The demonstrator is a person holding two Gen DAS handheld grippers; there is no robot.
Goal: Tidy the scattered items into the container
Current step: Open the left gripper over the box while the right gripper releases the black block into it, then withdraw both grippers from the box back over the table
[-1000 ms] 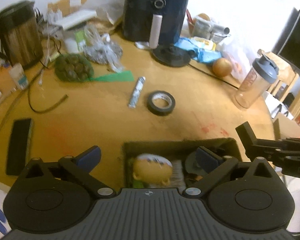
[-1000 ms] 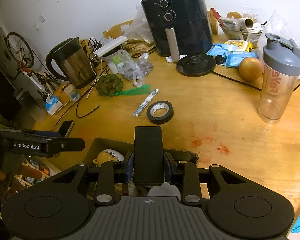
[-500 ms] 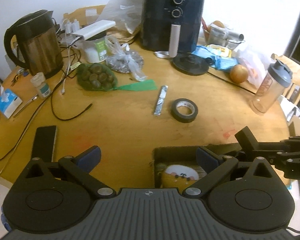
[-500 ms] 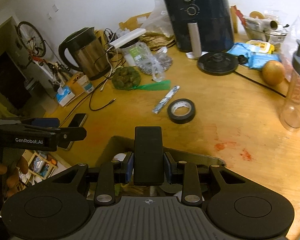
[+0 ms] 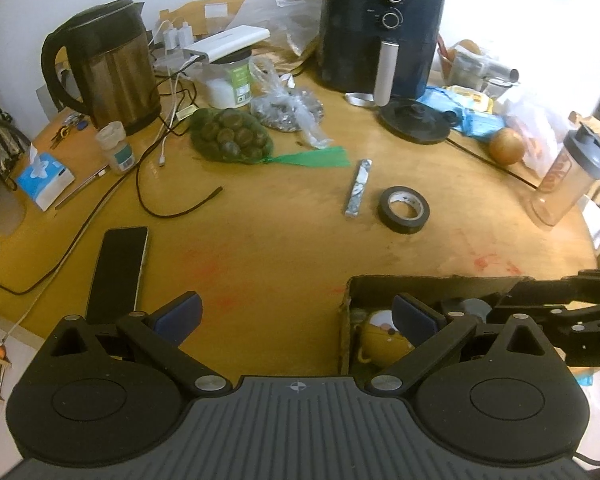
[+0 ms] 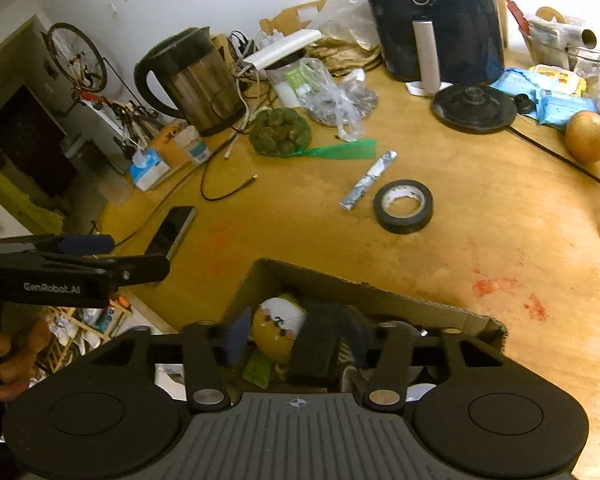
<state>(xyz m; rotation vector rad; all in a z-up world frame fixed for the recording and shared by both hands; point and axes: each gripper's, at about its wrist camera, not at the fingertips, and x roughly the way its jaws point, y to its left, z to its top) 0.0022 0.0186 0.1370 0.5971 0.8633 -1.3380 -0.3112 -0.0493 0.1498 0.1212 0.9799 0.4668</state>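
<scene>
- Black slab, flat, stiff and probably light, lies tilted in the cardboard box between my right claw pads, which have just been opening and no longer press it.
- Box already holds a yellow round toy and a green packet.
- Tape roll waits on the counter: rigid, light; I'd pinch across its wall.
- Foil stick just beside it: thin, slippery.
- Left claw is spread wide, empty.

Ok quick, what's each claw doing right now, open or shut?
Left claw: open, holding nothing.
Right claw: open, jaws have just been opening; the black block sits loose between them, in the box.
</scene>
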